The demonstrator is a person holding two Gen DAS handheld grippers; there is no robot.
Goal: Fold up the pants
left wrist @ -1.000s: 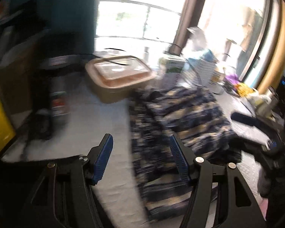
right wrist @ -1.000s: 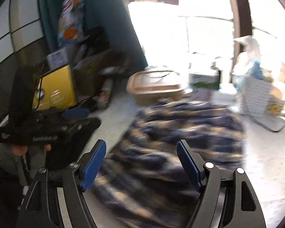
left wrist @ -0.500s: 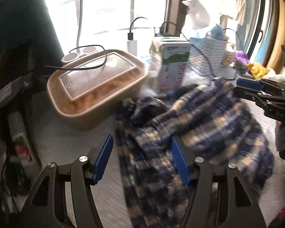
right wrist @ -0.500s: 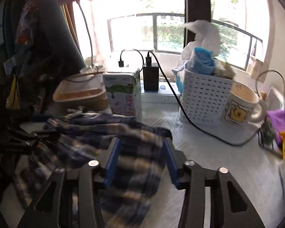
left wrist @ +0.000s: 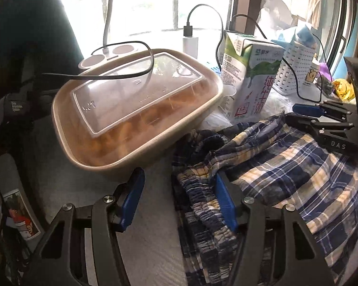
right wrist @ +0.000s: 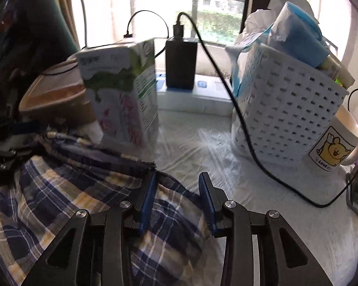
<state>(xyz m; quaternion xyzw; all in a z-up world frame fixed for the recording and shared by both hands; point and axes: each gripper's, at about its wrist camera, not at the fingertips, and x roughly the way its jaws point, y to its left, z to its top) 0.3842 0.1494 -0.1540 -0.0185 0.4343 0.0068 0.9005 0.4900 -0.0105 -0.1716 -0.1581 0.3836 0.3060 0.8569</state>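
Plaid cotton pants in navy, cream and white [left wrist: 286,166] lay crumpled on the white-covered bench [right wrist: 198,138], their gathered elastic waistband [left wrist: 198,186] bunched toward the left side and a frayed dark hem [right wrist: 131,162] toward the right. The left tongs [left wrist: 179,200] stood open astride the waistband, one blue pad against the cloth, nothing pinched. The right tongs [right wrist: 176,197] were narrower, straddling a fold by the hem without visibly pressing it. To do this step well, each pair probably needed to bite the edge itself, through both layers, before any lift, so the fabric would spread evenly rather than drag. A tan lidded plastic food box [left wrist: 136,109], a green-and-white milk carton [left wrist: 250,78] and a white perforated basket [right wrist: 286,109] crowded close behind, so pulling toward the person looked safer than sweeping outward.
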